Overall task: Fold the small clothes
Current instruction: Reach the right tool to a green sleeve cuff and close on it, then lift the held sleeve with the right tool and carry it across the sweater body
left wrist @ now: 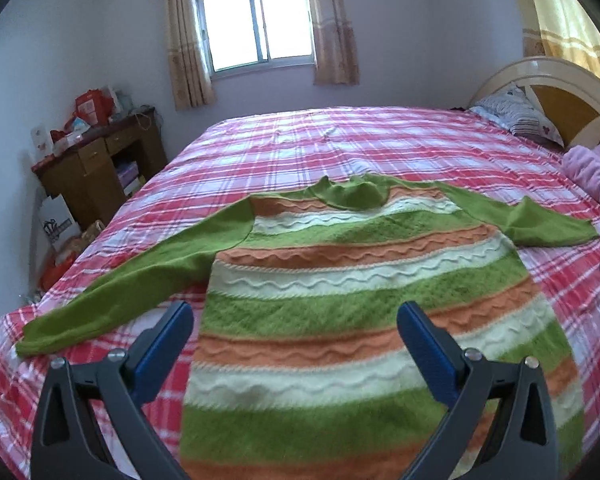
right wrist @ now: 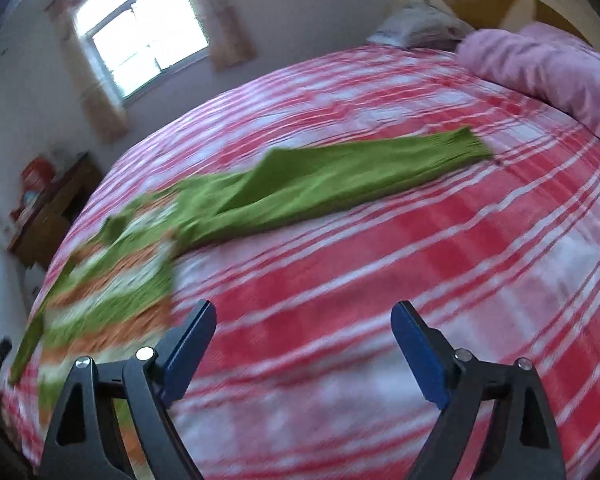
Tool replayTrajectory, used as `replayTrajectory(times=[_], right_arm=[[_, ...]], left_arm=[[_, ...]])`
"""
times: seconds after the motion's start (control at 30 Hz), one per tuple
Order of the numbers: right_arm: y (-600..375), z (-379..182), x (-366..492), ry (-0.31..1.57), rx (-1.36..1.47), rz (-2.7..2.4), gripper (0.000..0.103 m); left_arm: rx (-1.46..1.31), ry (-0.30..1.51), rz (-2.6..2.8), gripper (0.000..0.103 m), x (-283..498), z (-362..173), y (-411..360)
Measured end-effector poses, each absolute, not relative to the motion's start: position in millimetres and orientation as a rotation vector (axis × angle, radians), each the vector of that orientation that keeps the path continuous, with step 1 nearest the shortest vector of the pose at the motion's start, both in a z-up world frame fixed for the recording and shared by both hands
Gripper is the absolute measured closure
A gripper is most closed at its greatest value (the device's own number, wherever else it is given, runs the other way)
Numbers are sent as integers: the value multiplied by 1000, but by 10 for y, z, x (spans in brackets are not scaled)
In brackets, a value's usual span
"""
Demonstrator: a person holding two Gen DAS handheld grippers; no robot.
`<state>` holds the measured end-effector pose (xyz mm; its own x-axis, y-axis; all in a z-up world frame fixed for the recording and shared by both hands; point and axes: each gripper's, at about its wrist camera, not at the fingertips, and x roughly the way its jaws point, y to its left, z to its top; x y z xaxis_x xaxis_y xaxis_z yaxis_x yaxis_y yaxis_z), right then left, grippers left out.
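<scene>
A knitted sweater (left wrist: 340, 288) with green, orange and white stripes lies flat on the red-and-white plaid bed (left wrist: 300, 140), both green sleeves spread outward. My left gripper (left wrist: 296, 316) hovers open above its lower left body, nothing between the blue pads. In the blurred right wrist view the sweater (right wrist: 112, 276) is at the left, and its right sleeve (right wrist: 340, 176) stretches across the bed (right wrist: 380, 280). My right gripper (right wrist: 304, 316) is open over bare bedcover to the right of the sweater body and nearer than that sleeve, holding nothing.
A pink blanket (left wrist: 596, 172) (right wrist: 540, 64) and a pillow (left wrist: 516, 112) lie by the headboard (left wrist: 560, 92) at the right. A cluttered wooden desk (left wrist: 96, 160) stands left of the bed, with bags on the floor. A curtained window (left wrist: 256, 20) is on the far wall.
</scene>
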<state>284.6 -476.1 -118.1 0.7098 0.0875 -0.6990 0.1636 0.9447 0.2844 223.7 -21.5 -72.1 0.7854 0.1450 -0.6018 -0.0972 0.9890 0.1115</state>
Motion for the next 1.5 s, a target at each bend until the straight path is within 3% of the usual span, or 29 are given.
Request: replayTrajectory(times=[0.07, 0.2, 0.4, 0.77, 0.8, 0.87, 1.13, 1.5], right_arm=[[-4972, -1201, 2990, 787, 355, -81, 16], [-5496, -1294, 3335, 817, 423, -163, 38], [-6124, -1342, 3714, 798, 481, -271, 49], [-6526, -1382, 4346, 809, 459, -374, 53], [-6501, -1386, 4401, 822, 438, -370, 71], [-6444, -1398, 4439, 842, 443, -325, 92], [-6243, -1112, 4234, 759, 445, -243, 94], [-5706, 153, 4060, 563, 372, -115, 95]], left_arm=[[83, 662, 135, 0, 2350, -797, -231], [84, 709, 152, 0, 2596, -1009, -221], [52, 775, 188, 0, 2781, -1229, -92], [-6, 832, 221, 0, 2828, -1384, 86], [-17, 836, 219, 0, 2832, -1392, 106], [-38, 844, 234, 0, 2842, -1408, 146], [-87, 851, 215, 0, 2818, -1435, 207], [-143, 819, 201, 0, 2682, -1369, 315]])
